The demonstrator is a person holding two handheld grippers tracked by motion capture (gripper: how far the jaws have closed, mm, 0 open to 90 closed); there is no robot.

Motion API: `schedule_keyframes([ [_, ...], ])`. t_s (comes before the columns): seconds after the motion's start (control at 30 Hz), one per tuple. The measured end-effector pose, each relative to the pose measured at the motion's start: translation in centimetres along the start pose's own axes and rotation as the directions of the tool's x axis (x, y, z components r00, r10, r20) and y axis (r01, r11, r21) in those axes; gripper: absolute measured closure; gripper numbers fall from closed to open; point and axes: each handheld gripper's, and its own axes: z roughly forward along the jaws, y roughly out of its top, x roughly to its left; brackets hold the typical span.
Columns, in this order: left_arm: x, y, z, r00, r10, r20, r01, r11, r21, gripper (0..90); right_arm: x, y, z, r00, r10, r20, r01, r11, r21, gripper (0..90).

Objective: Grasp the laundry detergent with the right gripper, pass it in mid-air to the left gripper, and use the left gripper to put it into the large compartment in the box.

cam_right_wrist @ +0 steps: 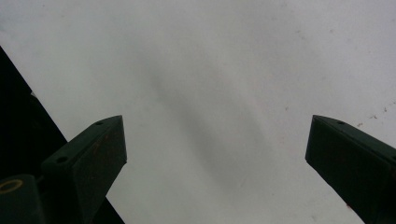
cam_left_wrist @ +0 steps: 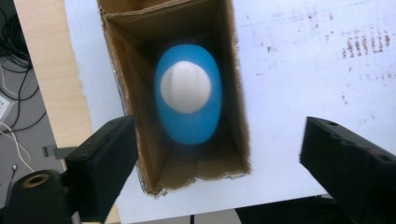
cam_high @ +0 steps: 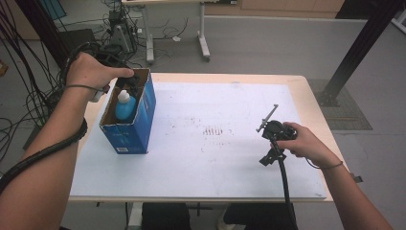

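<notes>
- Around you: a white mat point(cam_high: 210, 158) covers the table point(cam_high: 313, 103), with faint brown smudges point(cam_high: 213, 130) near its middle. Beyond the far edge lie cables point(cam_high: 28, 96) on the floor and the legs of another desk point(cam_high: 203, 43). Nothing stands between your two hands.
- Your left gripper point(cam_left_wrist: 219, 172) hangs over the open top of the blue cardboard box point(cam_high: 143, 120) at the left of the mat. Its jaws stand wide apart, gripping nothing and touching nothing.
- Your right gripper point(cam_right_wrist: 215, 163) sits at the right of the mat, well apart from the box. Its jaws are spread wide over bare mat, with nothing between them.
- The blue bottle point(cam_left_wrist: 187, 95) with the white cap point(cam_left_wrist: 186, 86) stands upright inside the box, directly below your left gripper and clear of its jaws. The box walls close it in on all sides.
</notes>
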Motion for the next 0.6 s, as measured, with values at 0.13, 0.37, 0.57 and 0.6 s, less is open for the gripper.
schedule_keyframes([
  [0.13,-1.1,-0.1,-0.9,0.9996,0.029,-0.007,-0.029,0.9995,-0.011,8.0,0.0,0.1,0.0,1.0,0.005,-0.001,-0.005,1.0,0.005,5.2],
  [0.37,-3.3,-0.3,-1.9,0.9972,0.075,0.003,-0.075,0.9968,-0.029,5.4,-0.1,0.1,0.0,1.0,0.009,-0.002,-0.009,1.0,0.008,5.2],
  [0.57,-6.5,-0.7,-2.2,0.9865,0.162,0.02,-0.162,0.9864,-0.031,5.1,0.0,0.1,-0.2,0.9999,0.009,0.005,-0.01,1.0,0.007,5.2],
  [0.6,-6.9,-0.7,-2.1,0.9846,0.173,0.022,-0.173,0.9845,-0.031,5.1,0.0,0.1,-0.3,0.9999,0.011,0.005,-0.011,1.0,0.007,5.2],
])
